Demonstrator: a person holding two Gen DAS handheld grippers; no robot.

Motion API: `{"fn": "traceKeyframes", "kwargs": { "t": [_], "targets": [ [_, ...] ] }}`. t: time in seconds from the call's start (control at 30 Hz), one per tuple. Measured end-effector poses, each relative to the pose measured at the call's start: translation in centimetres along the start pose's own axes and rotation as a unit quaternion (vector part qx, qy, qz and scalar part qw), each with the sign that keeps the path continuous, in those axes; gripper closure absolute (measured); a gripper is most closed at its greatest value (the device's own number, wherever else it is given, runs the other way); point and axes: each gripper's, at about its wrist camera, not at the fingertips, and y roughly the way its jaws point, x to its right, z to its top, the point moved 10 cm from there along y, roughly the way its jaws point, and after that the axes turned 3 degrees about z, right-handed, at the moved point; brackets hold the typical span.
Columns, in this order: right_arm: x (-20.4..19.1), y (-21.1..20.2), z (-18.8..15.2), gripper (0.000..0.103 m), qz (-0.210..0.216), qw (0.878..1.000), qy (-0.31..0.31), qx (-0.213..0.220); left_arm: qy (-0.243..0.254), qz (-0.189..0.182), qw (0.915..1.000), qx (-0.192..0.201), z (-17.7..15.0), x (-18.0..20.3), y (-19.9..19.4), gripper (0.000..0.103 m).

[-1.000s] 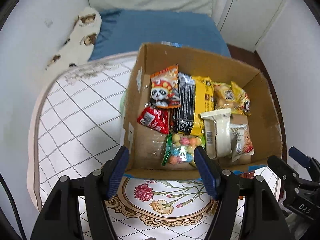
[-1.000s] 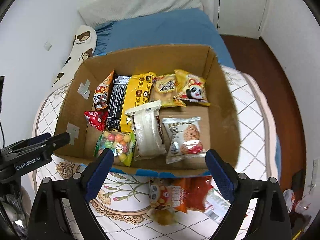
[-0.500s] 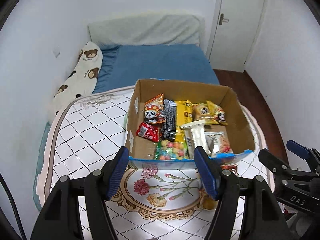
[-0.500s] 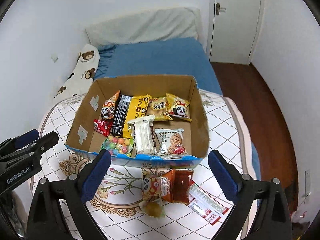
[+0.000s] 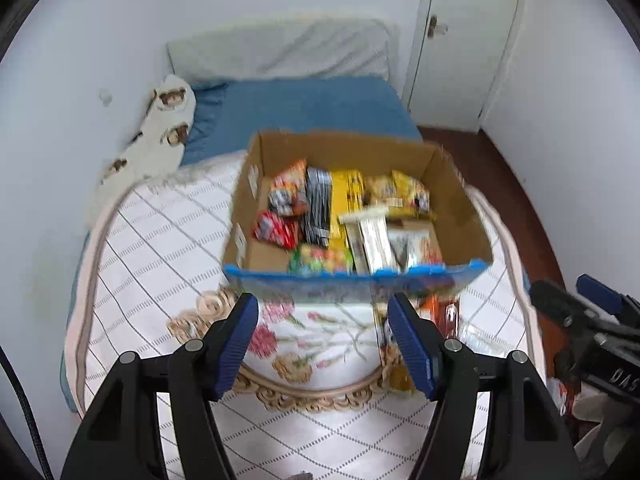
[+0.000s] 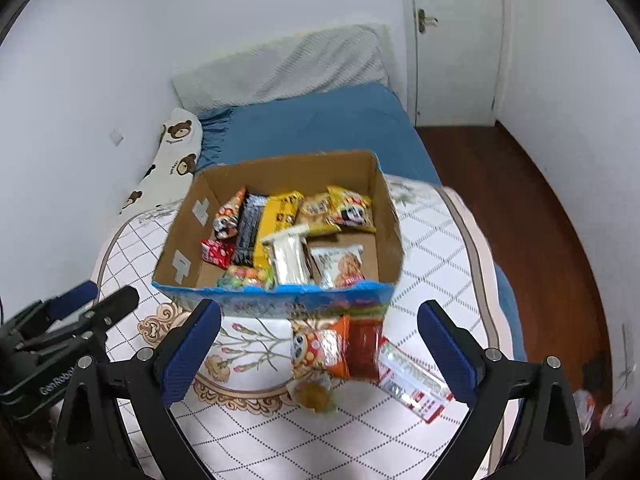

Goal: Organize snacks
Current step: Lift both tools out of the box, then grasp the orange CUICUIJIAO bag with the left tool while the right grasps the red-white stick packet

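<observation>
An open cardboard box (image 6: pixel 384 208) with a blue front edge stands on the table and holds several snack packs; it also shows in the left wrist view (image 5: pixel 460 200). In front of it on the cloth lie an orange panda pack (image 6: pixel 320 350), a dark red pack (image 6: pixel 364 346), a clear red-and-white packet (image 6: pixel 412 384) and a small yellow snack (image 6: pixel 314 396). My right gripper (image 6: pixel 320 346) is open and empty above these loose packs. My left gripper (image 5: pixel 324 340) is open and empty, in front of the box's near wall.
The round table has a white checked cloth (image 6: pixel 440 248) with a flower print. Behind it are a blue bed (image 6: pixel 320 124), a bear-print pillow (image 6: pixel 172 160) and a white door (image 6: pixel 452 40). Wooden floor (image 6: pixel 520 208) lies to the right.
Both grippers have drawn back and up from the box, which now looks smaller and farther. The loose packs in front of the box have come into fuller view. Both stay open.
</observation>
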Motion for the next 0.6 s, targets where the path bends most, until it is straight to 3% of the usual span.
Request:
{"fn": "traceKeyframes", "kwargs": {
  "t": [0.17, 0.27, 0.33, 0.47, 0.53, 0.6],
  "targets": [
    [5.1, 3.5, -3.3, 0.002, -0.012, 0.997, 0.050, -0.053, 0.030, -0.002, 0.9968, -0.073, -3.5, 3.1, 5.4, 0.037],
    [8.1, 6.5, -5.7, 0.002, -0.012, 0.992, 0.074, -0.098, 0.102, -0.001, 0.9895, -0.102, -5.4, 6.3, 8.8, 0.037],
    [10.0, 8.3, -7.6, 0.002, -0.012, 0.988, 0.089, -0.127, 0.177, 0.008, 0.9782, -0.108, -6.4, 8.5, 10.5, 0.037],
    [12.4, 9.9, -10.0, 0.002, -0.019, 0.983, 0.091, -0.157, 0.322, 0.029, 0.9417, -0.092, -7.2, 12.3, 13.2, 0.037],
    [13.0, 10.3, -10.5, 0.002, -0.016, 0.982, 0.089, -0.165, 0.386, 0.036, 0.9175, -0.087, -7.7, 13.9, 14.3, 0.037],
    [14.0, 10.6, -11.1, 0.002, -0.018, 0.981, 0.085, -0.174, 0.448, 0.037, 0.8879, -0.099, -8.6, 15.4, 15.9, 0.037]
  ]
}}
